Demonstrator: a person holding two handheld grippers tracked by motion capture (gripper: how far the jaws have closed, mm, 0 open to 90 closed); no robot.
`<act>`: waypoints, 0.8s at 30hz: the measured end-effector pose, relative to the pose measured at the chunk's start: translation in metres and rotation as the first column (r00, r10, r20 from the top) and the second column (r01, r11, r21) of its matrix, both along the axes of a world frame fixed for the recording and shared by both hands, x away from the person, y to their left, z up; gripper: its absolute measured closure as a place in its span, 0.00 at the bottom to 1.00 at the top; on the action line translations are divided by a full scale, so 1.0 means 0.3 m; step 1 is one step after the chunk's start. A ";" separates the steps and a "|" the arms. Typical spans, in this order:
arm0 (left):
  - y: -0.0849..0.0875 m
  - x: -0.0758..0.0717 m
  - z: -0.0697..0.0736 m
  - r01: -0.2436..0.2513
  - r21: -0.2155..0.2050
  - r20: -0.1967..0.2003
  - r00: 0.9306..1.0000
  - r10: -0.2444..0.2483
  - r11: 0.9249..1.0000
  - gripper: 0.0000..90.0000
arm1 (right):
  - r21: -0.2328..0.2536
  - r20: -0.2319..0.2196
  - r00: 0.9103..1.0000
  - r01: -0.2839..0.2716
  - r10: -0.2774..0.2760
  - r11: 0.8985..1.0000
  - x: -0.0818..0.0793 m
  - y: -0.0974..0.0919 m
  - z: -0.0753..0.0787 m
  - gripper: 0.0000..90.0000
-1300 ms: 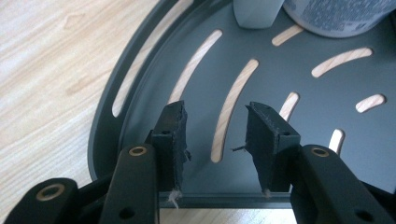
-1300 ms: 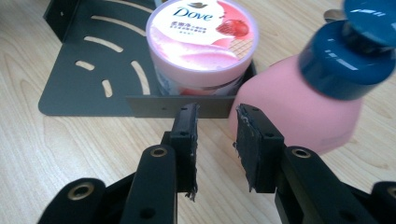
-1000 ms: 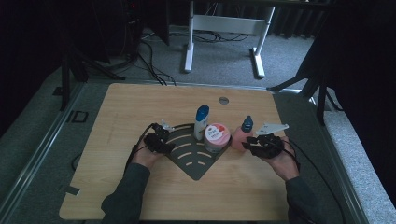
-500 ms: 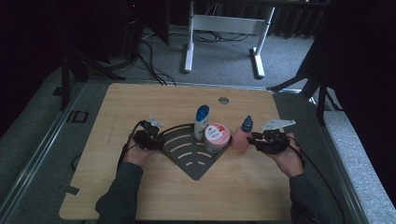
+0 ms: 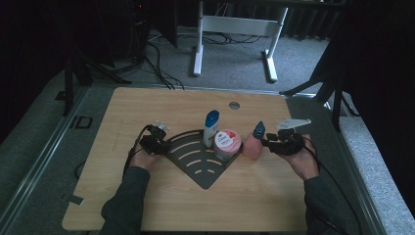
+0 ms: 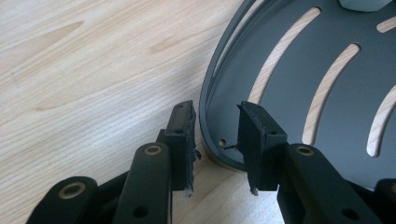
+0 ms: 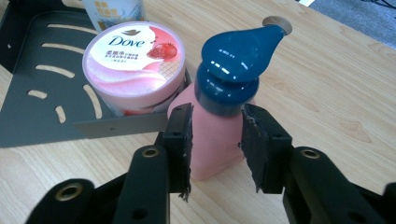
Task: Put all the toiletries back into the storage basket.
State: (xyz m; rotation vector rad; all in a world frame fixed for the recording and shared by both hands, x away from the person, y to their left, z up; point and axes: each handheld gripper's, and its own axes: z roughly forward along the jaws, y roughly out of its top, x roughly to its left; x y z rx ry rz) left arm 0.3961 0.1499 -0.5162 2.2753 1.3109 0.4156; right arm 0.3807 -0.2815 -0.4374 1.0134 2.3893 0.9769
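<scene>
Jaws straddle shelf rim [image 6: 210,93]; Dove tub [image 7: 135,65] inside.

free: bare table [image 5: 147,107] upper left of frame, lower centre | blocked: centre by rack [image 5: 198,156], tall bottle [image 5: 211,128], Dove tub [image 5: 228,143]; right of centre by pink bottle [image 5: 253,142]

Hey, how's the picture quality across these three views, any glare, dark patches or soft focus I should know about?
High view: dim and soft, with the room beyond the light wooden table near black. Left gripper view: evenly lit; wood grain and the dark grey slotted metal tray look crisp, while the black jaws at the bottom look slightly soft. Right gripper view: bright highlights glare on the pink bottle's glossy dark blue pump cap; the Dove tub's lid prints legibly.
</scene>
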 end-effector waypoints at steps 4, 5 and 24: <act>-0.010 0.013 -0.015 0.000 0.000 -0.015 1.000 0.000 1.000 0.75 | 0.004 -0.006 1.000 -0.001 0.001 1.000 0.013 0.008 0.003 0.66; -0.013 0.015 -0.018 -0.004 0.001 -0.015 1.000 0.004 1.000 0.76 | 0.003 -0.009 1.000 0.001 -0.001 1.000 0.017 0.009 0.003 0.65; -0.013 0.035 -0.030 -0.009 0.001 -0.028 1.000 0.009 1.000 0.82 | 0.014 -0.062 0.998 0.015 -0.014 1.000 0.083 0.031 0.000 0.58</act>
